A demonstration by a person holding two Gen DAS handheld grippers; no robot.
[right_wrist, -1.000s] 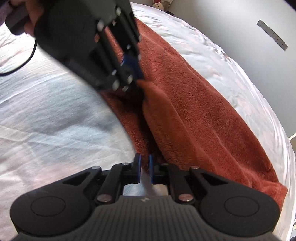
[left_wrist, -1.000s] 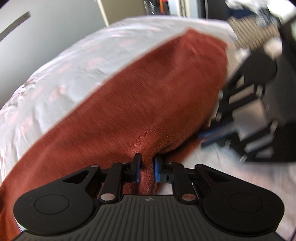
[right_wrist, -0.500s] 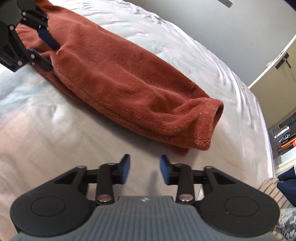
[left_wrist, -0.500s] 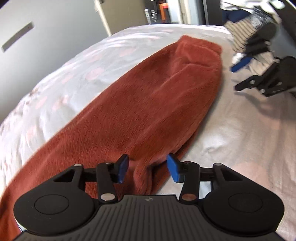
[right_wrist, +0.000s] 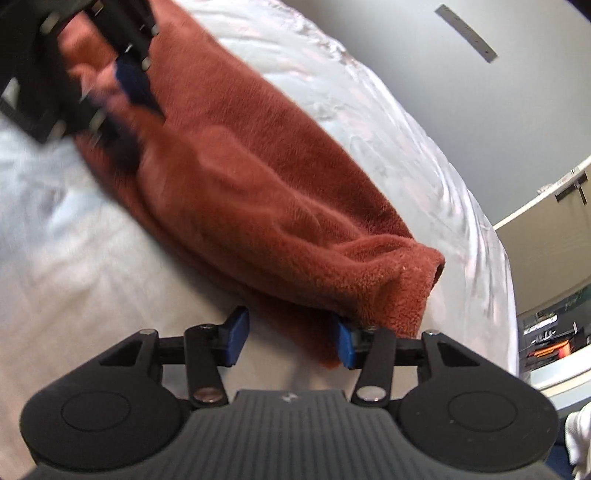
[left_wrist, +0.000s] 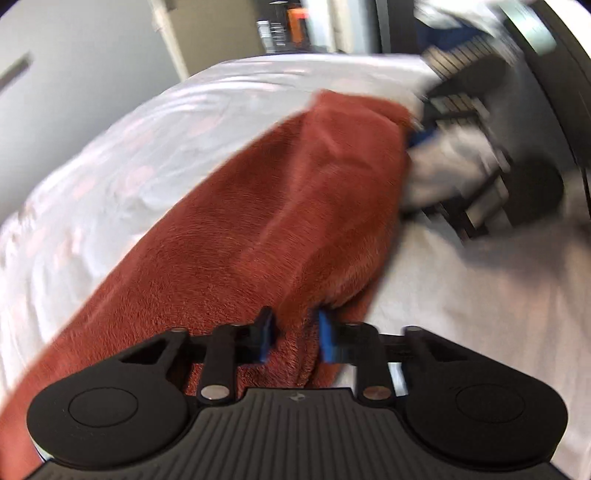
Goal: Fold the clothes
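A rust-red fleece garment point(left_wrist: 277, 206) lies folded lengthwise on a white bed sheet point(left_wrist: 461, 314). My left gripper point(left_wrist: 295, 339) is shut on a bunched fold at its near end, with fleece filling the gap between the blue pads. In the right wrist view the garment point(right_wrist: 266, 177) runs from the top left to a rolled hem at the lower right. My right gripper point(right_wrist: 291, 341) stands open at that hem, its right pad point(right_wrist: 345, 345) touching the fleece edge. The left gripper point(right_wrist: 125, 107) shows blurred at the far end, and the right gripper point(left_wrist: 428, 129) shows blurred beside the hem.
The sheet point(right_wrist: 74, 240) spreads wide to the side of the garment. A grey wall point(right_wrist: 461, 103) runs along the bed's far side. A blurred pile of other clothes point(left_wrist: 461, 48) lies past the bed's end, with a door and shelves point(left_wrist: 288, 26) behind.
Half a second ago both grippers were open. My left gripper has since closed on the fleece. My right gripper has come up to the hem end with its jaws wider.
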